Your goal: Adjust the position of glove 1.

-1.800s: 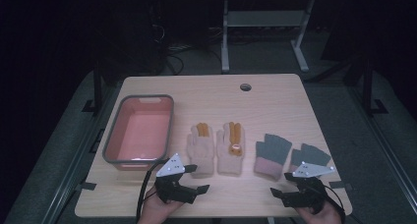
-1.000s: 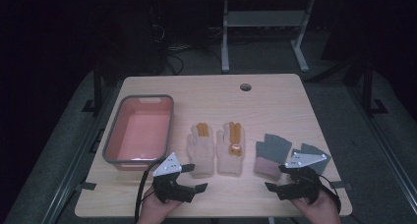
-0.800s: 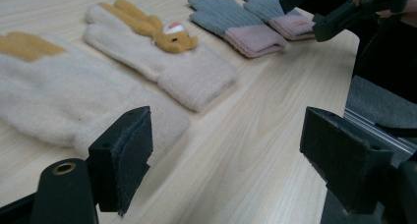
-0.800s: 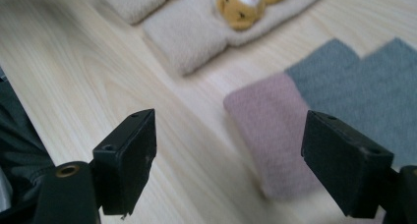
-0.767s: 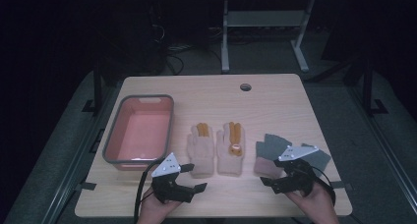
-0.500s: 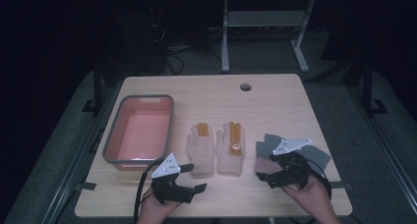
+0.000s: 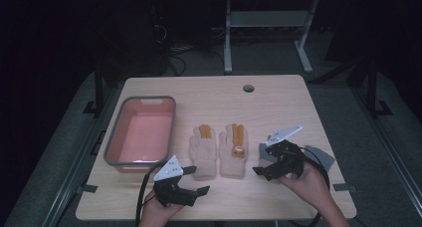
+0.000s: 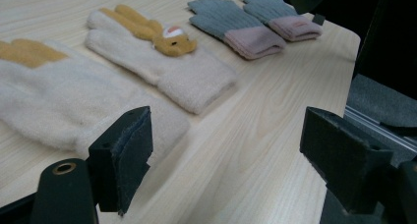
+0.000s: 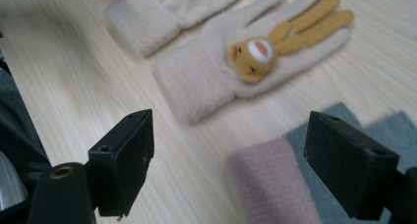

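— Grey gloves first: where do they lie?

— At about four o'clock on the table, side by side, pink cuffs toward the person. The right gripper hovers over the nearer one, its jaws spread wide with nothing between them. In the right gripper view a pink cuff sits low between the jaws.

— What could go wrong on the way down?

— I judge the main risk is a poor bite. The knit is soft and flat against the wood, so the jaws may scrape the table and pinch only a fold of cuff, which could slip out on the lift. The two grey gloves touch, so a wide closing could catch both.

— And the neighbour?

— The cream glove with the bear lies just beside, at the grey glove's nine o'clock. A drift that way could snag its cuff.

— The other hand?

— The left gripper rests at six o'clock, jaws also wide and empty, by the plain cream glove. The pink tub sits at nine o'clock, well apart. A dangling glove carried there could drag across the cream pair.
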`<state>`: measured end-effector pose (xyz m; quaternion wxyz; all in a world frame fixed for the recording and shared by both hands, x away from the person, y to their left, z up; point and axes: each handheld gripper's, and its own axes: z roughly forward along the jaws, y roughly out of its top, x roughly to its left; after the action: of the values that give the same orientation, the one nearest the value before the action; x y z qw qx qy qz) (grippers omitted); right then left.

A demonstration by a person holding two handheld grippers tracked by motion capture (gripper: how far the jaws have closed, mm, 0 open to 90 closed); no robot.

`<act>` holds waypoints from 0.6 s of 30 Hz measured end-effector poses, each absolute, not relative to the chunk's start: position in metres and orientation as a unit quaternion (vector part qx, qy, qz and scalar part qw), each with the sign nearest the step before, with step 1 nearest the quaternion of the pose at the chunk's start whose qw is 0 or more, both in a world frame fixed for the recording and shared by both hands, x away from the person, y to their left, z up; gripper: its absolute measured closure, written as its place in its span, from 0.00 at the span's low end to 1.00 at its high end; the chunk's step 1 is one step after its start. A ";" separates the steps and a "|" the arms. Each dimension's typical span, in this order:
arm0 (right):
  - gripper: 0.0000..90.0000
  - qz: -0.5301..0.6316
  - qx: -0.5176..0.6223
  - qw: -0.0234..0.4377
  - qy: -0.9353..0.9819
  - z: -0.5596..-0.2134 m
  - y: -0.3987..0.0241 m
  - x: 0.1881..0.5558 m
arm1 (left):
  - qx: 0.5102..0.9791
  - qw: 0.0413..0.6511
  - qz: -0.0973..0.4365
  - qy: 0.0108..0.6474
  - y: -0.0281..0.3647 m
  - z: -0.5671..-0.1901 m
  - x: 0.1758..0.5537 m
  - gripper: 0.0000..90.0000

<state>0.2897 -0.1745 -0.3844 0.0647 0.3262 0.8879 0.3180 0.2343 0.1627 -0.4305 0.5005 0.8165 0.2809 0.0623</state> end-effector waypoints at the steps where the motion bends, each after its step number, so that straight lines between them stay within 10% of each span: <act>1: 0.21 0.317 0.325 0.065 0.888 -0.384 -0.173 0.290 | 0.817 0.500 0.061 0.281 0.162 -0.430 0.234 0.22; 18: 0.23 0.302 0.292 0.051 0.906 -0.378 -0.141 0.315 | 0.815 0.504 0.055 0.280 0.159 -0.431 0.232 0.22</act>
<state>0.3154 -0.1407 -0.3783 0.0514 0.2923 0.9058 0.3025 0.2324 0.1590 -0.4306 0.5037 0.8152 0.2805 0.0550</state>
